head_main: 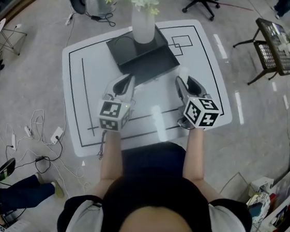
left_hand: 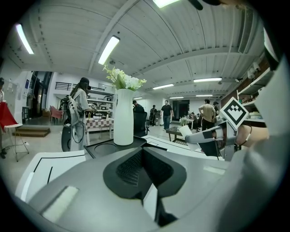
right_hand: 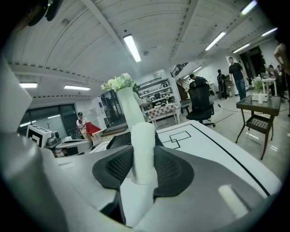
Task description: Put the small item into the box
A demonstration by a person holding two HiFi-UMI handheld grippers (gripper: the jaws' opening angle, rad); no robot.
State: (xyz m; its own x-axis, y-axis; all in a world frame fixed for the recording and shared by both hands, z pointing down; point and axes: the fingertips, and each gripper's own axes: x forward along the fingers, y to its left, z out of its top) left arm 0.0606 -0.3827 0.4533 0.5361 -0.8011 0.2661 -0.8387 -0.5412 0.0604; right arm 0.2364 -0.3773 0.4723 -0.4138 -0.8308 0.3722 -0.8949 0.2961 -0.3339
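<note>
1. The right tool (head_main: 182, 84) is clamped on the item (right_hand: 142, 149), a white cylinder held upright over the middle of the table (head_main: 76, 126), just right of the box (head_main: 159, 62).
2. The left tool (head_main: 127, 80) has its jaws together and holds nothing.
3. The item looks light, matte and perhaps slightly soft, so gentle pressure near its middle should do.
4. A vase (head_main: 143, 27) fills the box's far end.

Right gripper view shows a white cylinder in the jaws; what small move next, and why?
Probably ease the right gripper forward and slightly left, over the dark box. Its jaws clamp the white cylinder, and in the head view the box lies just ahead, the cylinder not yet above it.
</note>
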